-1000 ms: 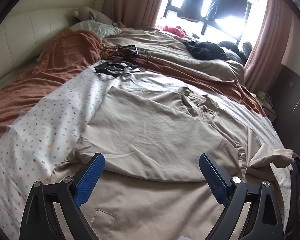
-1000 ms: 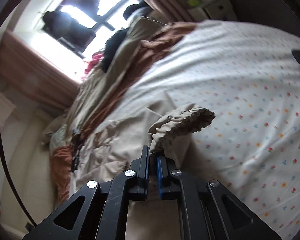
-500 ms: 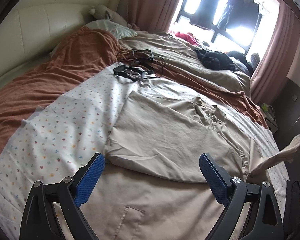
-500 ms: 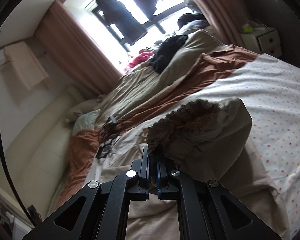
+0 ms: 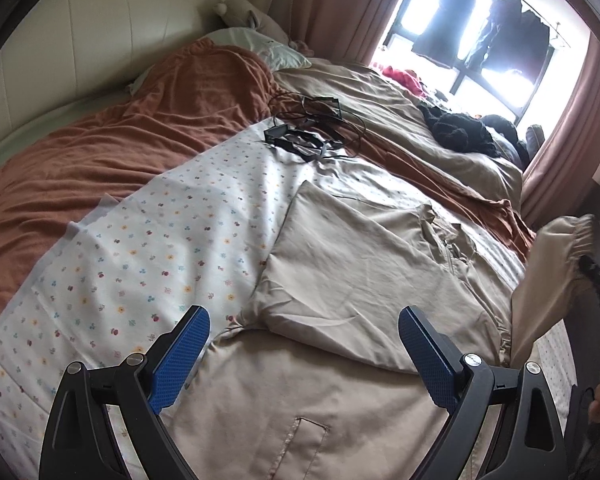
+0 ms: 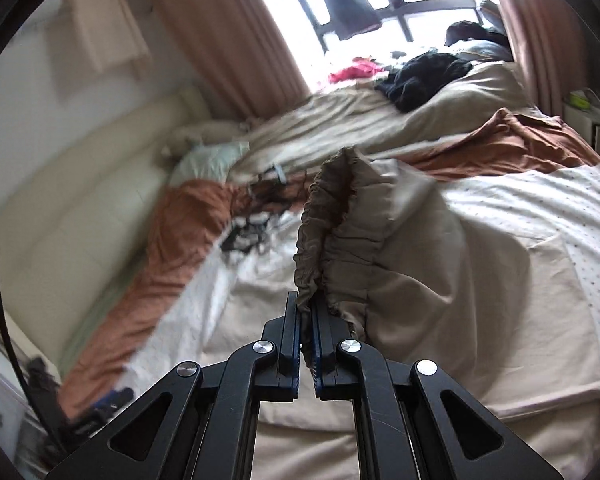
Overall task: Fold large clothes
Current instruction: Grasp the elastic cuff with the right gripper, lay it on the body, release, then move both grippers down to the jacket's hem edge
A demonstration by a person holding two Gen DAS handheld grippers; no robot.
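Note:
A large beige jacket (image 5: 352, 264) lies spread on the flowered sheet (image 5: 140, 248), one side folded over its middle. My left gripper (image 5: 304, 344) is open and empty, hovering above the jacket's lower part. My right gripper (image 6: 307, 312) is shut on the elastic cuff (image 6: 324, 240) of the jacket's sleeve and holds it lifted off the bed. The raised sleeve (image 5: 548, 276) also shows at the right edge of the left wrist view. The jacket's body (image 6: 440, 300) lies below the lifted sleeve.
A rust-brown blanket (image 5: 112, 148) and a beige duvet (image 5: 380, 108) cover the far side of the bed. Black cables and straps (image 5: 308, 136) lie beyond the jacket. Dark clothes (image 5: 456, 132) sit near the window. A nightstand (image 6: 596, 124) stands at the right.
My right gripper has lifted the sleeve cuff off the bed and swung it up and over towards the jacket's middle. My left gripper has shifted so the jacket sits further right in its view.

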